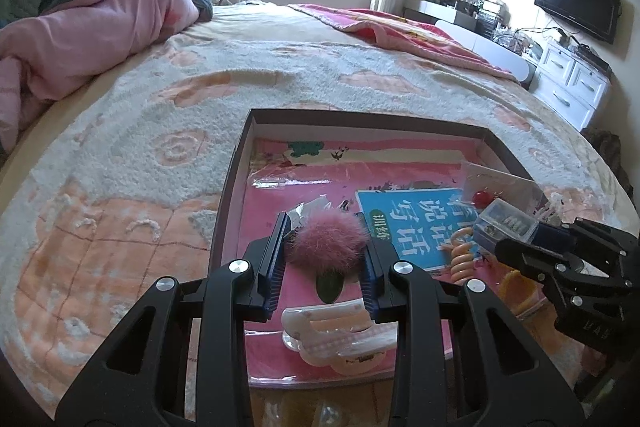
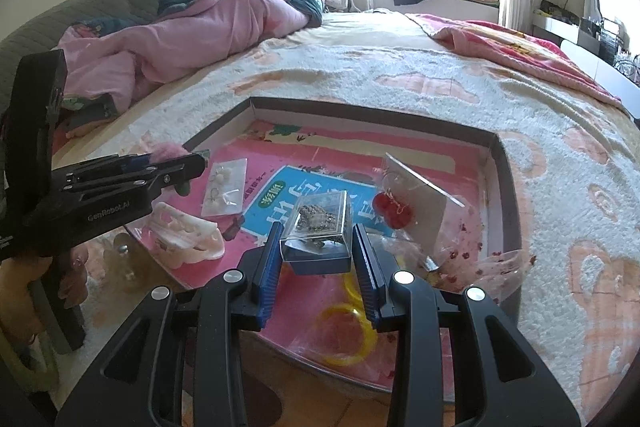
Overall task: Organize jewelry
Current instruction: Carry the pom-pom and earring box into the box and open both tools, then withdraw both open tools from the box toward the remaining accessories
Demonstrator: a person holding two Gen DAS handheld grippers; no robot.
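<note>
A shallow dark-rimmed box (image 1: pixel 234 163) (image 2: pixel 507 187) lies on the bed, lined with pink paper and a blue booklet (image 1: pixel 416 223). My left gripper (image 1: pixel 325 239) is shut on a pink fur pom-pom (image 1: pixel 326 241) above the box's left part; it shows from the side in the right wrist view (image 2: pixel 188 163). My right gripper (image 2: pixel 316 247) is shut on a small clear case with a dark base (image 2: pixel 320 231), holding metallic jewelry; the case shows in the left wrist view (image 1: pixel 506 227). Red bead earrings on a clear card (image 2: pixel 394 209), pearl earrings in a bag (image 2: pixel 222 193), a white hair claw (image 1: pixel 336 331) and yellow rings (image 2: pixel 346 331) lie in the box.
The box's near side rests on a glass-topped surface (image 2: pixel 280 363). A fleecy patterned blanket (image 1: pixel 140 155) covers the bed around it. A pink quilt (image 1: pixel 88 27) is heaped at the far left. White drawers (image 1: pixel 568 83) and a TV (image 1: pixel 576 3) stand at the right.
</note>
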